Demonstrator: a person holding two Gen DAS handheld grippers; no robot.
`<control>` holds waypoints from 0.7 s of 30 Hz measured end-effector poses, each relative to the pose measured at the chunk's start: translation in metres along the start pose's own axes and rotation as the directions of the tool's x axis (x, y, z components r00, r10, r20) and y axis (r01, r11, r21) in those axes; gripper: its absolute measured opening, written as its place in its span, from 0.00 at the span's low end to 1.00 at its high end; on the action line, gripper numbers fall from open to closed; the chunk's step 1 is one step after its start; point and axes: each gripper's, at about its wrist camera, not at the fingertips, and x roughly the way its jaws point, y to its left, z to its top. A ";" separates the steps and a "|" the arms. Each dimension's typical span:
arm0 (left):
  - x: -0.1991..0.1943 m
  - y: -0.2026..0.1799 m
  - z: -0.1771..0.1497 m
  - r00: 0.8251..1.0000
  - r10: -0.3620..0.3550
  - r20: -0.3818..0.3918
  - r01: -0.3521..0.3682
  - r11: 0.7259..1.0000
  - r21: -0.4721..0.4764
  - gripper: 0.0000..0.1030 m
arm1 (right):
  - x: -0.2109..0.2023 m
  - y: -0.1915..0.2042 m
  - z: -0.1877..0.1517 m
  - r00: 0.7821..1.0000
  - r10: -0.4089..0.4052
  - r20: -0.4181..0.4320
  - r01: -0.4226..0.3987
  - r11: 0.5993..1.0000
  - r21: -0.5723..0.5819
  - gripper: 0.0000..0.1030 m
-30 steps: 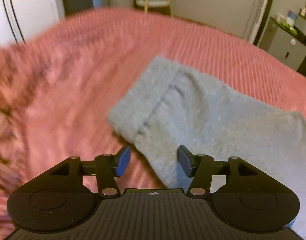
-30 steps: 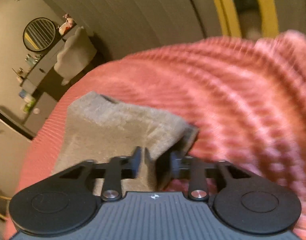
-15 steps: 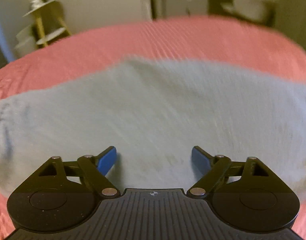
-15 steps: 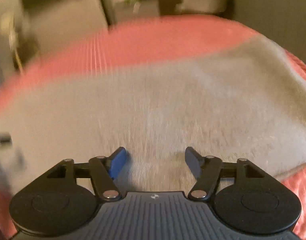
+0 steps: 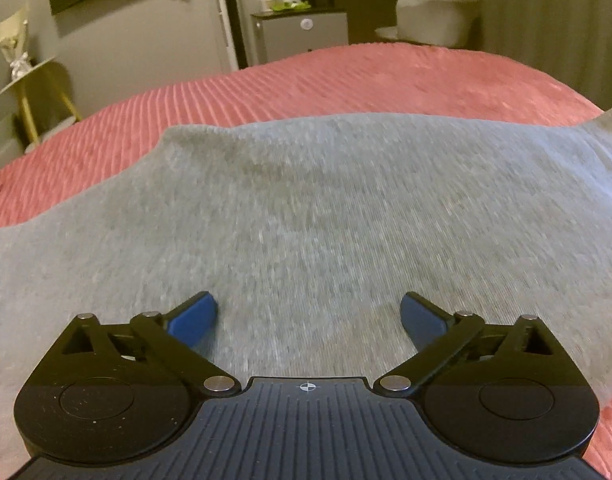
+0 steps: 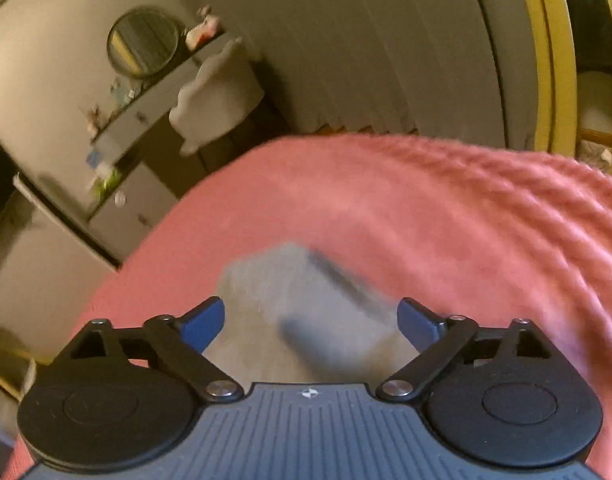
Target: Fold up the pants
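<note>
The grey pants [image 5: 306, 208] lie flat across the pink ribbed bedspread [image 5: 345, 80] and fill most of the left wrist view. My left gripper [image 5: 309, 316] hovers low over the cloth, its jaws opening wide, with nothing pinched between the blue pads [image 5: 194, 316]. In the right wrist view, which is blurred, a folded end of the grey pants [image 6: 302, 304] lies on the bedspread [image 6: 445, 240] just ahead. My right gripper [image 6: 310, 318] is above that end, jaws opening wide, the pads clear of the fabric.
Beyond the bed stand a grey cabinet [image 5: 302, 36] with small items on top, a pale chair [image 5: 433, 18] and a gold side table [image 5: 30, 80]. The right wrist view shows a round mirror [image 6: 142, 42], a dresser [image 6: 146, 116] and a yellow frame [image 6: 553, 60].
Both grippers let go of the pants and spread their jaws wide. The left one swung over the middle of the cloth; the right one swept across it and pulled back to one end.
</note>
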 end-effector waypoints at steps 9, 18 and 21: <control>0.011 -0.004 0.003 1.000 0.010 0.022 -0.010 1.000 -0.001 1.00 | 0.044 0.048 -0.034 0.974 0.154 -0.164 -0.180 0.970 -0.161 0.82; 0.010 -0.005 0.002 1.000 0.015 0.028 -0.015 1.000 0.001 1.00 | -0.014 0.087 -0.088 0.973 0.173 -0.152 -0.228 0.812 -0.537 0.91; 0.010 -0.004 0.002 1.000 0.015 0.026 -0.015 1.000 0.001 1.00 | 0.002 0.075 -0.075 0.963 0.145 -0.226 -0.229 0.883 -0.409 0.91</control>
